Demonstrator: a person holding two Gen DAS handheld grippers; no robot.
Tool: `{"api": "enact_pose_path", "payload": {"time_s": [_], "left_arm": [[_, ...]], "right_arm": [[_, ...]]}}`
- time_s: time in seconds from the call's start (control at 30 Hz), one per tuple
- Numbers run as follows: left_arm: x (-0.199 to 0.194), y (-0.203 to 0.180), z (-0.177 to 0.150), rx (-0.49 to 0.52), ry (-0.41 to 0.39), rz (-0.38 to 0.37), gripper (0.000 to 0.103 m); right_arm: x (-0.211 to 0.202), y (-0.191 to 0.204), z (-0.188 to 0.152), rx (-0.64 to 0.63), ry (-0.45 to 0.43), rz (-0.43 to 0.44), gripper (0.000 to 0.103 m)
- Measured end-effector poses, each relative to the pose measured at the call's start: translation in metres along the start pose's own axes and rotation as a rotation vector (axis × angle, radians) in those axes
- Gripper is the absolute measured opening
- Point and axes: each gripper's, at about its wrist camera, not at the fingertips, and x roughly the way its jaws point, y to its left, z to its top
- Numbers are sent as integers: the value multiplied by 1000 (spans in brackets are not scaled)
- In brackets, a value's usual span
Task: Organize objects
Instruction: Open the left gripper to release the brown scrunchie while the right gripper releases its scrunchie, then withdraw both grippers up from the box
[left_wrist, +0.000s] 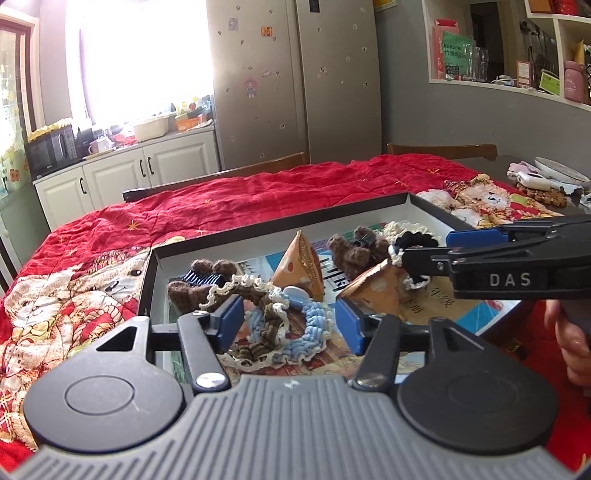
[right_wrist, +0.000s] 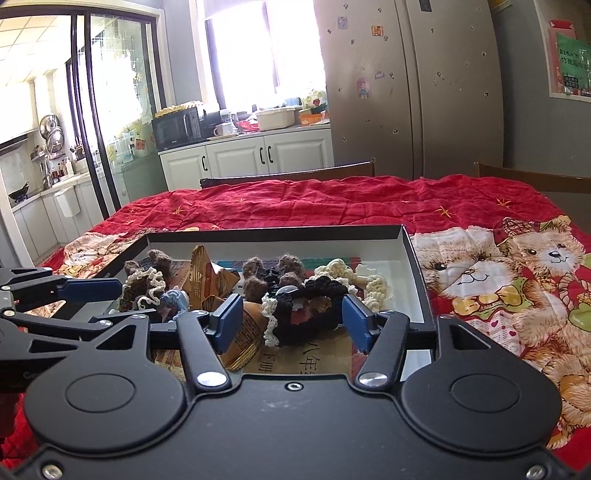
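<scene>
Left wrist view: left gripper (left_wrist: 290, 325) hangs over the near edge of the shallow box (left_wrist: 424, 201), jaws spread wide, nothing between the pads. Straight ahead and just below the tips lies the blue crochet scrunchie (left_wrist: 310, 325), overlapping a brown one with cream trim (left_wrist: 240, 295) — likely the next pick, since the spread already brackets it. Further ahead: a triangular paper packet (left_wrist: 301, 264), a brown fuzzy hair clip (left_wrist: 351, 251); ahead-left, a second brown clip with a striped comb (left_wrist: 203, 277). The right gripper (left_wrist: 424, 254) crosses in from the right, its tips over a black scrunchie with white edging (left_wrist: 413, 243) and a second packet (left_wrist: 376, 291). Right wrist view: right gripper (right_wrist: 291, 321) also wide apart, gripping nothing; the black scrunchie (right_wrist: 306, 314) sits between and just ahead of the pads, touching neither that I can see. Beyond it a cream crochet scrunchie (right_wrist: 351, 277) near the box's far-right corner, brown clips (right_wrist: 273, 273) ahead-centre, packets (right_wrist: 207, 269) ahead-left. Left gripper (right_wrist: 92, 291) visible off to the left. Box (right_wrist: 417, 266) rests on a red teddy-print quilt (right_wrist: 480, 280). My read: items are heaped unsorted, each tool staged over one scrunchie, grasp not yet made — soft knit should compress fine, though trim may snag a neighbour.
</scene>
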Motion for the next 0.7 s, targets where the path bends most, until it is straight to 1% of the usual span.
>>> {"api": "enact_pose_path", "payload": {"time_s": [0.07,0.2,0.5,0.7], "left_arm": [[-4,-2,1,8,-9,-4,74],[-11,-4,2,13,-22,-8,76],[-25,-1,0,16,-29,-3,79],[-32,3,1,5,-37,-2,79]], "right_arm": [[-2,0,0,3,-4,-2,62],[-6,-1,1,10,-11,-2,63],[-16,0,1,8,-20,9,66],[-19,4,0,-1,-16,15,67]]}}
